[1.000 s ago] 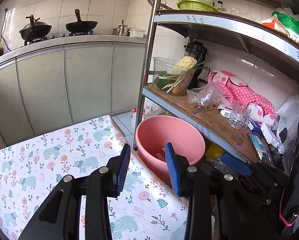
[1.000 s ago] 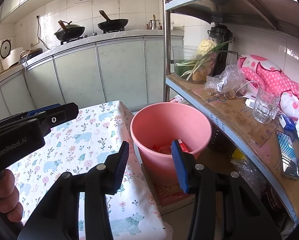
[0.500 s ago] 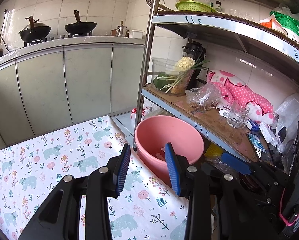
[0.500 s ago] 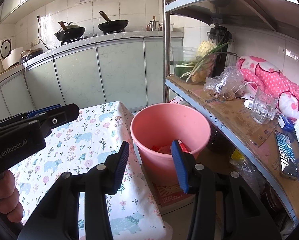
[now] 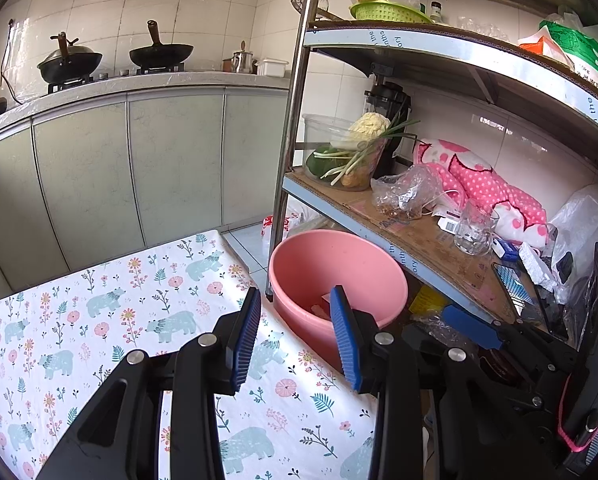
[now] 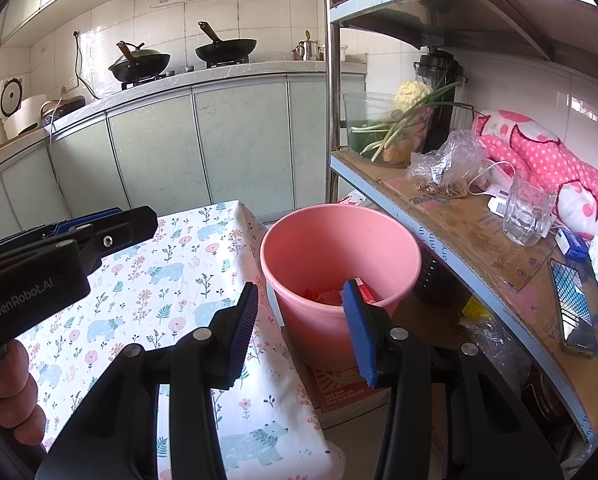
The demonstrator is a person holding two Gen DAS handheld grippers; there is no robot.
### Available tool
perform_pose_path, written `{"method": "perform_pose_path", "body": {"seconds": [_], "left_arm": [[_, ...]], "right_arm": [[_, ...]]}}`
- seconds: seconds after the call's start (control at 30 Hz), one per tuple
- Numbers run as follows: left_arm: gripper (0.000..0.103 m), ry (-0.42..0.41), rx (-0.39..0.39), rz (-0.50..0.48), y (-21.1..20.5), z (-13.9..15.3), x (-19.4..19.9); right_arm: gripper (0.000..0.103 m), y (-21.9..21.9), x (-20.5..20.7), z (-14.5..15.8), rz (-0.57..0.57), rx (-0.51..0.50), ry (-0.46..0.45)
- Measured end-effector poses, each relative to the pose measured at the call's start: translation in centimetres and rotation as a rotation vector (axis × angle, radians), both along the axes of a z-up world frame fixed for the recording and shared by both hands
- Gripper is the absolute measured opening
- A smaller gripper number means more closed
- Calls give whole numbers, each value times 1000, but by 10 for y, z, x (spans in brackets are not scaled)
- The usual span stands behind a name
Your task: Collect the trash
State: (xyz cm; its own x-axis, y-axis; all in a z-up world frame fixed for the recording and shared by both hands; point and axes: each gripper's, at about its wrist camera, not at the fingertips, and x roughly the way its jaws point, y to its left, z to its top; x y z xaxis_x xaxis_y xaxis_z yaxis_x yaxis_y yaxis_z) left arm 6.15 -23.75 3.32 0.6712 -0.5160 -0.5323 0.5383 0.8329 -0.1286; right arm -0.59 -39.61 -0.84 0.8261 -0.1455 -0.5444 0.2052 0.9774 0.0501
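A pink bucket (image 5: 339, 264) stands on the floor beside the table's right edge, under a metal shelf; it also shows in the right wrist view (image 6: 339, 248). Red and white trash (image 6: 327, 294) lies at its bottom. My left gripper (image 5: 295, 334) is open and empty above the table's right edge, just short of the bucket. My right gripper (image 6: 301, 330) is open and empty, over the gap between table and bucket. The left gripper's body (image 6: 59, 256) shows at the left of the right wrist view.
The table has a floral bear tablecloth (image 5: 99, 320). A metal shelf (image 5: 419, 240) to the right holds a glass (image 5: 473, 232), plastic bags, vegetables and a pink plush. A cardboard box (image 6: 339, 376) sits under the bucket. Kitchen cabinets (image 5: 139, 160) stand behind.
Both grippers have stayed open and almost still; the views shift only very slightly.
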Motion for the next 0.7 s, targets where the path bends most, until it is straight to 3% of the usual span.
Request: {"method": "perform_pose_path", "body": {"seconds": [0.7], "left_arm": [[35, 12, 2, 9, 3, -6, 5]], "right_arm": [[45, 2, 4, -9, 6, -2, 16]]}}
